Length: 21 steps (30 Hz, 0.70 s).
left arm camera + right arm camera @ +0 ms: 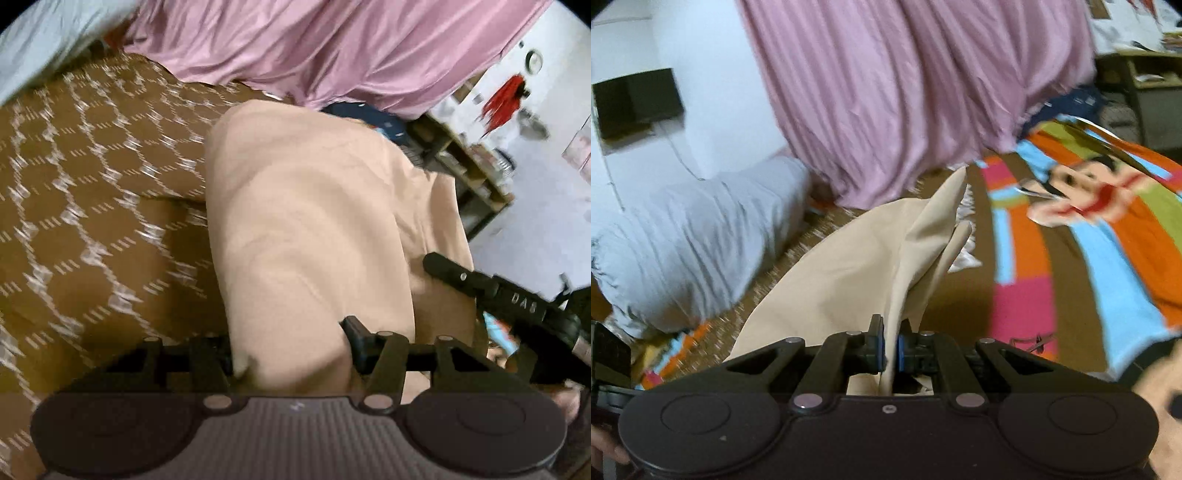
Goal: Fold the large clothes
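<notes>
Only the right wrist view shows the right gripper point(891, 354) clamped on the creased beige cloth garment point(849, 273), while the left gripper point(291, 350) grips a thick fold.

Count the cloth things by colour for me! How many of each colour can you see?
Beige: 1, the beige garment held up by both tongs
Pink: 1, the pink curtain
Grey-white: 1, the grey-white bundle
Brown patterned: 1, the brown patterned cover
Rainbow cartoon: 1, the rainbow cartoon blanket
Total: 5
</notes>
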### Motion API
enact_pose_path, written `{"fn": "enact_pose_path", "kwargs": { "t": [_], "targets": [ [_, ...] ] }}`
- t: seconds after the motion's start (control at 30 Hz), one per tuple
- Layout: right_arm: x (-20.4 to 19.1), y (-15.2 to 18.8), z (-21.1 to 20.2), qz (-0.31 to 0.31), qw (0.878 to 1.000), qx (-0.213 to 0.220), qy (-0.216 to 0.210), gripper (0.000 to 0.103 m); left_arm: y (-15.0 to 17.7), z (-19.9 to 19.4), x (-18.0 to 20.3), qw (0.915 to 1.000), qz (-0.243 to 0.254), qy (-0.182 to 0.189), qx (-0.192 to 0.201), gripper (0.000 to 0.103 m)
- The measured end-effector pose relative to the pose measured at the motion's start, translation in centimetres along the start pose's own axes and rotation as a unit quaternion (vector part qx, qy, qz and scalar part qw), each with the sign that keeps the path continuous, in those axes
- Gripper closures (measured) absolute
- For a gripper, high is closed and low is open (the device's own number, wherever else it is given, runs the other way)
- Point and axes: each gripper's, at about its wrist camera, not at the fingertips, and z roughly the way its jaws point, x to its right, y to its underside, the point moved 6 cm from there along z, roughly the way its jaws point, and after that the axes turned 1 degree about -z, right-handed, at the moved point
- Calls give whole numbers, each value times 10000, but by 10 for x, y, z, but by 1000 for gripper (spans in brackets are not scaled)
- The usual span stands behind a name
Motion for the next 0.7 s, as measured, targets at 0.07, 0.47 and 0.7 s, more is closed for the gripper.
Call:
{"fn": "enact_pose_path", "kwargs": {
  "t": [0.07,0.47,0.7],
  "targets": [
    [-9,-2,30,17,9999,-79,-86,96,-3,7,-25,9995,67,-250,-190,44],
    [-7,91,118,-368,9927,-1073,400,79,39,29,-100,9937,-518,-715,-693,27],
    [-6,92,93,-636,9900,-1068,672,55,52,2,-90,9895,-566,-1255,-448,7]
  ]
}}
